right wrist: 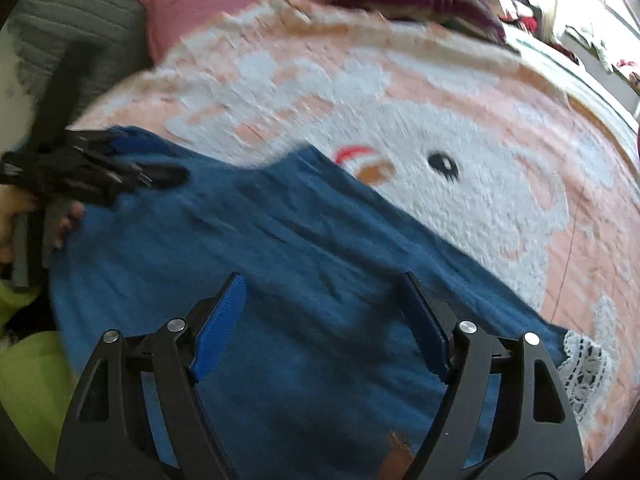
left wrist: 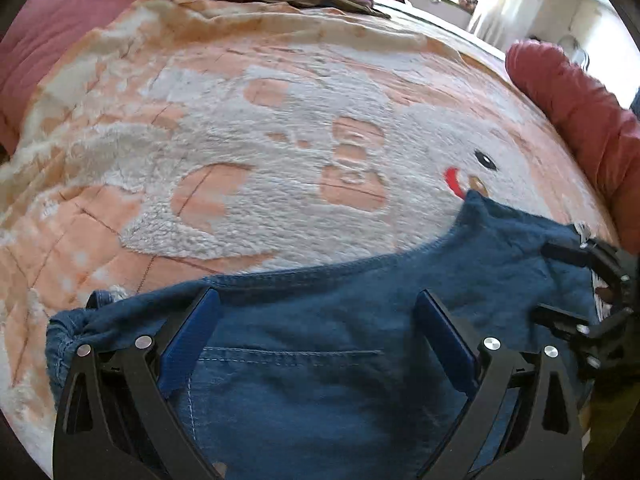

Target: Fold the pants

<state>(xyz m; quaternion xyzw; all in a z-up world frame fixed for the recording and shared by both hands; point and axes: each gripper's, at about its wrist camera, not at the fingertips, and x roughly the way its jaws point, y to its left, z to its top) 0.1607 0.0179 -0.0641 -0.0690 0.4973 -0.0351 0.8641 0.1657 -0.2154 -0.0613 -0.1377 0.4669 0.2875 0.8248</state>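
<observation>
**What the views leave unclear**

The pants point(left wrist: 320, 360) run off the bottom edge of both wrist views, so their legs stay unseen. The right wrist view is motion-blurred: the weave of the pants and the blanket's point(right wrist: 460, 220) pattern beyond them smear. The left gripper point(right wrist: 120, 168), left of the pants there, is a dark blur, its jaws unreadable.
</observation>
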